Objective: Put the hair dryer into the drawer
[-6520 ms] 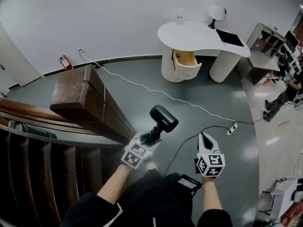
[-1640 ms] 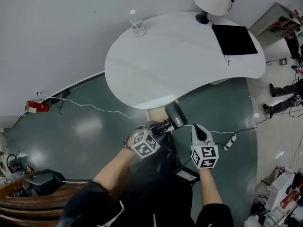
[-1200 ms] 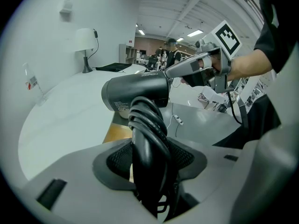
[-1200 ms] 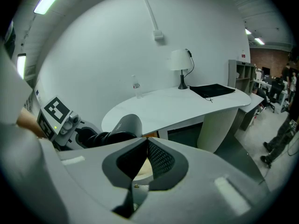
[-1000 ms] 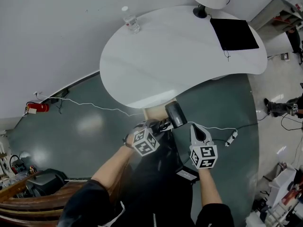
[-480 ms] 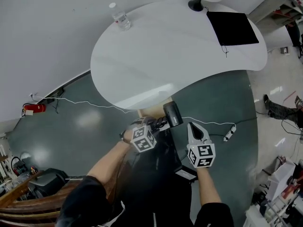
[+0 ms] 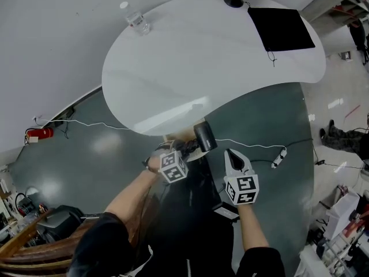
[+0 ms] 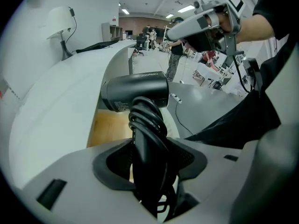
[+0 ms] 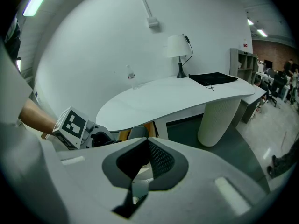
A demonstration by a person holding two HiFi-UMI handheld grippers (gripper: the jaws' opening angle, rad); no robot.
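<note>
The left gripper has its fingers clamped on the hair dryer, gripping the handle with the black cord wound round it. The handle runs on from the fingers along their own line. The barrel sits across the top of it, lying crosswise to the fingers and roughly level. In the left gripper view, the drawer shows as a bare wooden floor just beyond and below the barrel, tucked under the near edge of the white tabletop. From the head view the dryer hangs at that edge, over or very near the drawer's open mouth, and is not yet resting on anything. The move therefore turns on going forward and down. The barrel's long axis probably has to clear the tabletop's underside and line up with the opening before the fingers let go; how much room there is above the drawer cannot be told. The right gripper hangs just to the right of the dryer and apart from it. Its fingers are brought together with nothing between them. It is farther from the drawer than the left, so the placing falls to the left gripper.
</note>
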